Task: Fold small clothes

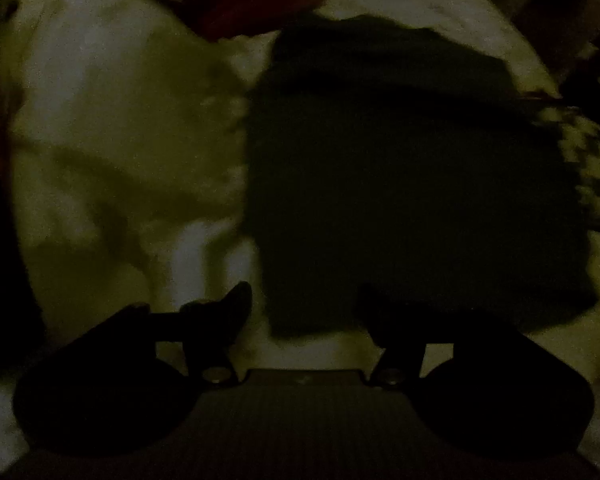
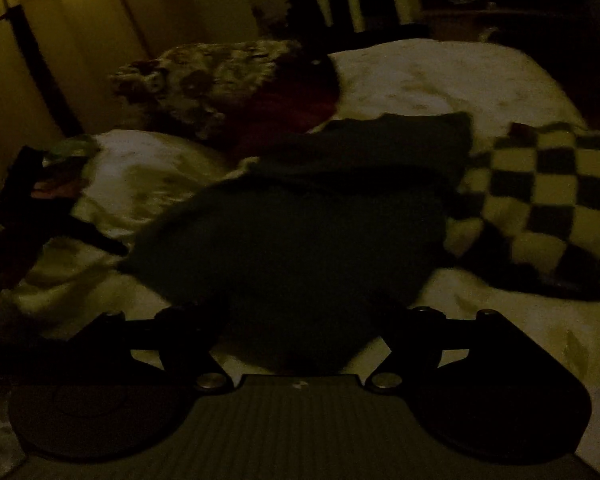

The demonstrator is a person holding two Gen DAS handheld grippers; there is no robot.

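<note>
From the left wrist, the left gripper [image 1: 304, 304] is hanging with jaws apart over the near edge of a dark garment [image 1: 412, 184] lying on the pale bedding [image 1: 112, 120], seemingly gripping nothing in this dim light. From the right wrist, the right gripper [image 2: 300, 320] is pointing at the same garment [image 2: 300, 216], its fingertips lost in the dark, so I cannot tell its state; a checkered cloth [image 2: 548, 204] is lying just beside.

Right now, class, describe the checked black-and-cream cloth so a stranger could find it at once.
Start at the pale bedsheet covering the bed. In its middle lies a large plain dark garment; the checked black-and-cream cloth lies against that garment's right edge. It alone carries a bold checkerboard of squares.
</note>
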